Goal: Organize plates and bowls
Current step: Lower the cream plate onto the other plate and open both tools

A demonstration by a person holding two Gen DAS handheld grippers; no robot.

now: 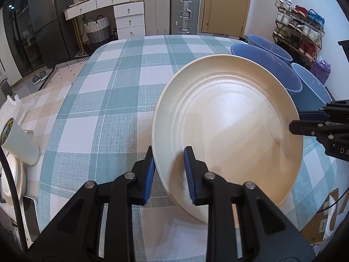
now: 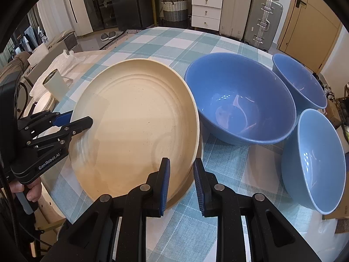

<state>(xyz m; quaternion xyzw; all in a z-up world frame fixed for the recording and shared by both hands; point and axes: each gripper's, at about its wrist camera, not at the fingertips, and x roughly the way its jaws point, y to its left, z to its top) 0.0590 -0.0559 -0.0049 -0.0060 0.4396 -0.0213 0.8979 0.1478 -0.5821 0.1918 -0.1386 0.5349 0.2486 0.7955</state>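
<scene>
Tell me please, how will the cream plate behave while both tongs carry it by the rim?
The cream plate looks stiff: pinched at opposite rims by the left tongs and right tongs, it shows no bend. Its glossy surface may be slippery against the narrow blue pads. It is probably breakable, so set it down gently near the blue bowls.

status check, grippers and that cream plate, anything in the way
Left gripper and right gripper both shut on cream plate, opposite rims. Plate tilted above checked tablecloth. Three blue bowls close beside plate's right edge.
</scene>
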